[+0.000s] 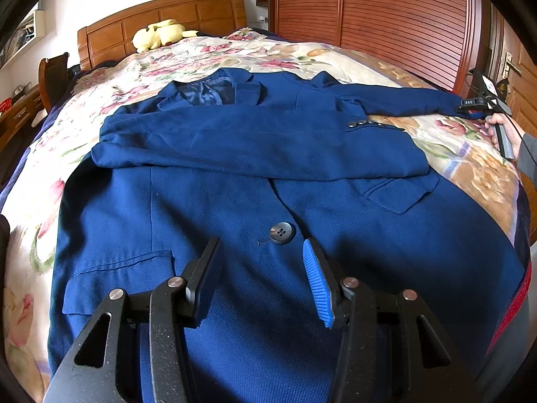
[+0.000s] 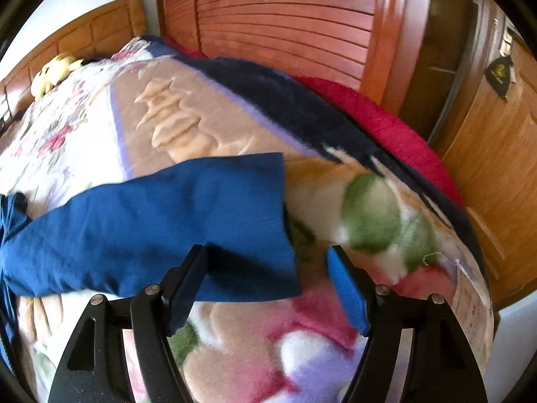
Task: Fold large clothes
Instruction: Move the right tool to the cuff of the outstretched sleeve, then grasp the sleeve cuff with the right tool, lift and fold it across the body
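A dark blue blazer (image 1: 386, 262) lies front up on the bed, collar toward the headboard. Its one sleeve (image 1: 235, 141) is folded across the chest. The other sleeve (image 1: 402, 100) stretches out flat to the right. My left gripper (image 1: 261, 252) hovers open over the lower front, just below the big button (image 1: 282, 232), with nothing gripped. My right gripper (image 2: 265, 255) stands open at the outstretched sleeve's cuff (image 2: 255, 235); the cuff end lies between the jaws, and the pads do not press on it. In the left wrist view a hand (image 1: 500, 124) holds that gripper (image 1: 481, 104) at the sleeve's end.
A floral blanket (image 1: 470, 154) covers the bed, with a red cover (image 2: 386, 117) showing at its right edge. A yellow plush toy (image 1: 157, 33) lies by the wooden headboard (image 1: 161, 16). A louvred wardrobe (image 1: 386, 6) and a wooden door (image 2: 496, 141) stand close on the right.
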Motion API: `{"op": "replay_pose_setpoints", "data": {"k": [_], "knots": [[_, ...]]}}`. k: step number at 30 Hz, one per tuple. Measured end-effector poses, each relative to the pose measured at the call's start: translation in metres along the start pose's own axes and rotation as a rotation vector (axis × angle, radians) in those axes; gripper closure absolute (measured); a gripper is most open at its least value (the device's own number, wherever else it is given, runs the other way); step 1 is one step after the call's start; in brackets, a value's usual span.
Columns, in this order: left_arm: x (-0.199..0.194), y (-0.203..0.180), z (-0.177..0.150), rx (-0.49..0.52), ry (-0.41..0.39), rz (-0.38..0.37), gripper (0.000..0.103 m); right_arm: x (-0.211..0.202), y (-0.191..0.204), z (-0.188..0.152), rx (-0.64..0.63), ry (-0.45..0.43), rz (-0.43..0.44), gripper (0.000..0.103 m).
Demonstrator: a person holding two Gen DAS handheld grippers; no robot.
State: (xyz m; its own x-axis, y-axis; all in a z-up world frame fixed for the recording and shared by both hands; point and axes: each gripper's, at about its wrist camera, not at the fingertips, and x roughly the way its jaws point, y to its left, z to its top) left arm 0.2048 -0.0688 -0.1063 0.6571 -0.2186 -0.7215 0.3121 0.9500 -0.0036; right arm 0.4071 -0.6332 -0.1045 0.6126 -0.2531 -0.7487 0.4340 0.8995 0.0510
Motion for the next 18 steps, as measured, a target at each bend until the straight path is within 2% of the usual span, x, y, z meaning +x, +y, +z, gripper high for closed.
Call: {"op": "replay_pose_setpoints", "data": {"k": [1,2,3,4,5,7,10,18], "knots": [[0.0,0.0,0.0,0.0,0.0,-0.001,0.053,0.002,0.001,0.0,-0.013,0.005,0.007,0.037],[0.0,0.0,0.0,0.0,0.0,-0.001,0.053,0.002,0.006,-0.001,-0.036,0.012,0.025,0.05],[-0.001,0.0,0.0,0.0,-0.002,-0.002,0.053,0.001,0.011,-0.002,-0.056,0.02,0.027,0.056],[-0.001,0.0,0.0,-0.001,-0.004,-0.003,0.053,0.0,0.018,-0.004,-0.088,0.025,0.033,0.077],[-0.001,0.001,0.001,-0.001,-0.005,-0.004,0.053,-0.002,0.023,-0.004,-0.112,0.035,0.061,0.085],[-0.004,0.001,0.002,-0.002,-0.013,-0.008,0.053,-0.01,0.04,-0.007,-0.193,0.024,0.074,0.088],[-0.011,0.002,0.003,-0.004,-0.029,-0.013,0.053,-0.038,0.068,-0.007,-0.278,-0.043,0.107,0.088],[-0.037,0.009,0.007,-0.016,-0.094,-0.019,0.053,-0.152,0.16,0.011,-0.409,-0.236,0.229,0.088]]}}
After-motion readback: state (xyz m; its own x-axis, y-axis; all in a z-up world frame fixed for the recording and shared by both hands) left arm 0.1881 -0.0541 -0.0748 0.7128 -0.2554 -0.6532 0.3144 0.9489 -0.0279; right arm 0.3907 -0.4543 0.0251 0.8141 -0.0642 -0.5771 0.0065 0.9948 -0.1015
